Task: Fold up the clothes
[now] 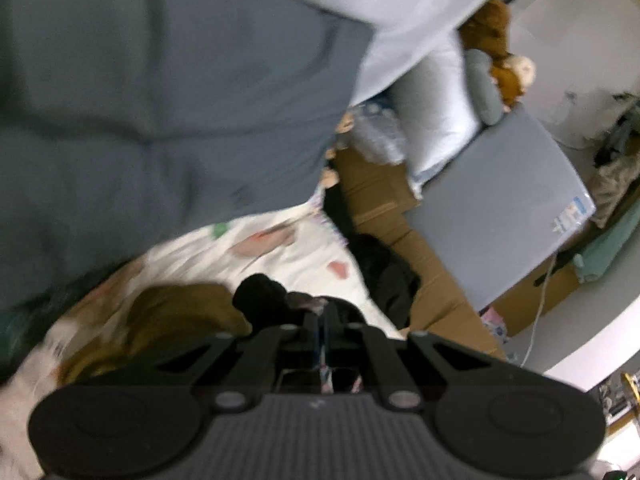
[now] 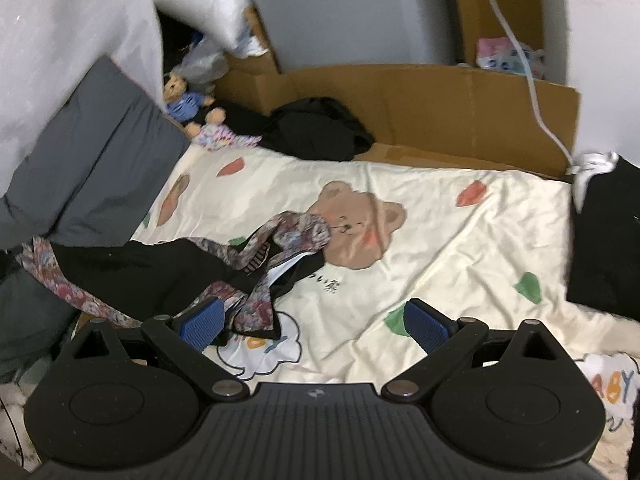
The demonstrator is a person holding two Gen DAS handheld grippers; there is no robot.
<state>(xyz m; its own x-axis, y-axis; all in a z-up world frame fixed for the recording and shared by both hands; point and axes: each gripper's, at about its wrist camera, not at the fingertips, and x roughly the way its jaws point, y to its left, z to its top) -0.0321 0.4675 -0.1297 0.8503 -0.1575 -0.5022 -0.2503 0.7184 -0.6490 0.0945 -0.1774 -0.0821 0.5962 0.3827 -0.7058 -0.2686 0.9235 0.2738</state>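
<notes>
Thin, limp black-and-floral garment [image 2: 224, 268] lies crumpled at left-centre of the bear-print bedsheet [image 2: 460, 248], probably best pinched at a hem; left gripper [image 1: 325, 320] clenched on dark cloth, right gripper [image 2: 314, 326] released, beside it.

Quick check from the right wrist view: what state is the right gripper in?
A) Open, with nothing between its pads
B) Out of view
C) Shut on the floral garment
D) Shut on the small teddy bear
A: the right gripper has its blue pads spread wide over the bedsheet, with the floral garment beside the left pad, not clamped.
</notes>
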